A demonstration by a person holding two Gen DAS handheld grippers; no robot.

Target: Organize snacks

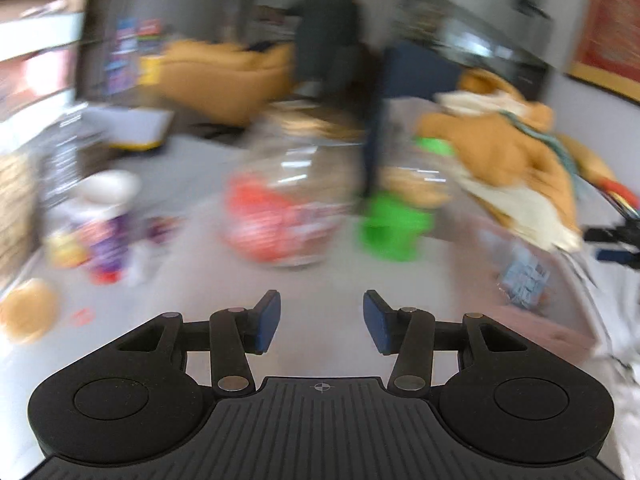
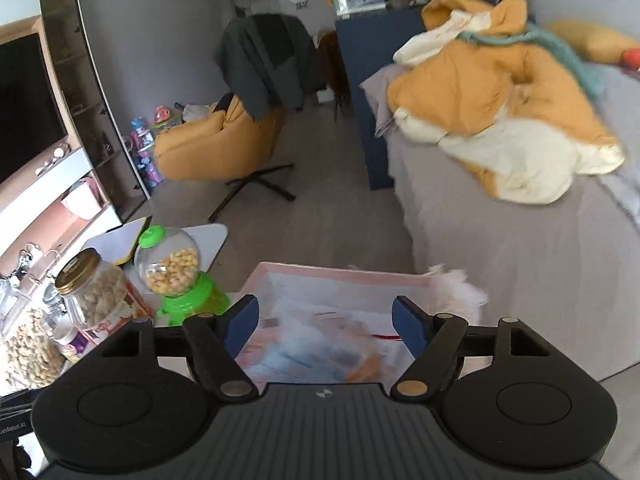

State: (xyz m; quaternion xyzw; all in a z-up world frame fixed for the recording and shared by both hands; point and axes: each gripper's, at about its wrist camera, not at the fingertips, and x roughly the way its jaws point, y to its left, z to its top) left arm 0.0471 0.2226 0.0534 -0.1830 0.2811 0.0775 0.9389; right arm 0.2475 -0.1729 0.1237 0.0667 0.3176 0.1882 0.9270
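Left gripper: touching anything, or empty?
Apart. Left wrist view shows the left gripper open, only bare tabletop between its pads, short of the green dispenser.

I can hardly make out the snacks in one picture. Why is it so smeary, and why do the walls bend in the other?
Left wrist view: motion blur smears the green dispenser and the jar, while the left gripper stays crisp. Right wrist view: mostly sharp, the green dispenser clear; only the packet below the right gripper is blurred. The fisheye lens bows the shelf unit.
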